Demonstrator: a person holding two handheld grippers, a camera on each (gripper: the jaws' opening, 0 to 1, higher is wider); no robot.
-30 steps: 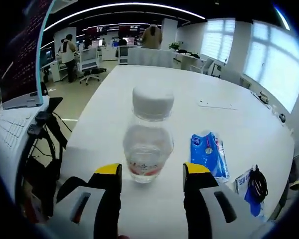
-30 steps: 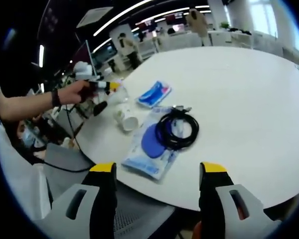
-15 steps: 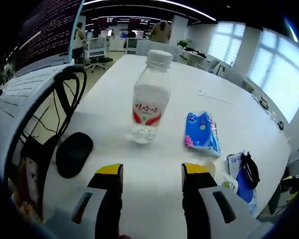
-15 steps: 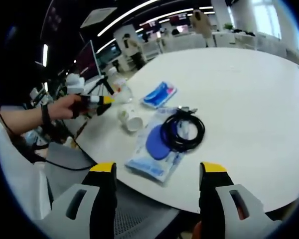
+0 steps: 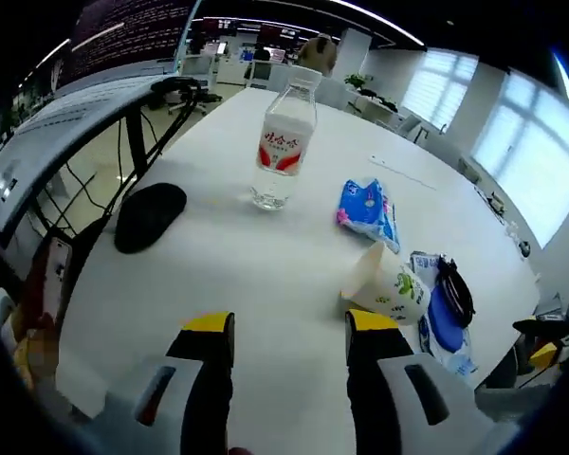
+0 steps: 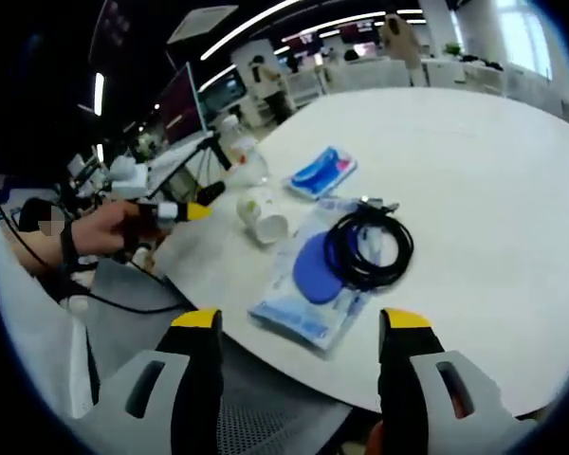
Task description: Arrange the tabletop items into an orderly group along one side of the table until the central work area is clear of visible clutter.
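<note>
A clear water bottle (image 5: 283, 152) with a red label stands upright on the white table (image 5: 266, 275), well ahead of my left gripper (image 5: 289, 332), which is open and holds nothing. A paper cup (image 5: 389, 284) lies on its side just beyond the right jaw. A blue tissue pack (image 5: 367, 210) lies further back. My right gripper (image 6: 301, 327) is open at the table's near edge, facing a black coiled cable (image 6: 370, 246) on a blue-and-white pouch (image 6: 313, 284). The cup (image 6: 266, 213), bottle (image 6: 242, 156), tissue pack (image 6: 322, 171) and hand-held left gripper (image 6: 175, 210) appear beyond.
A black mouse (image 5: 150, 214) lies left of the bottle near the table edge. A monitor (image 5: 66, 114) and black cables (image 5: 156, 104) stand off the left side. The pouch with cable (image 5: 446, 308) lies at the right edge. A grey chair (image 6: 266, 417) sits below the table rim.
My left gripper has drawn back from the bottle, which stays standing on the table; the mouse and then the cup have come into its view. The right gripper has barely moved.
</note>
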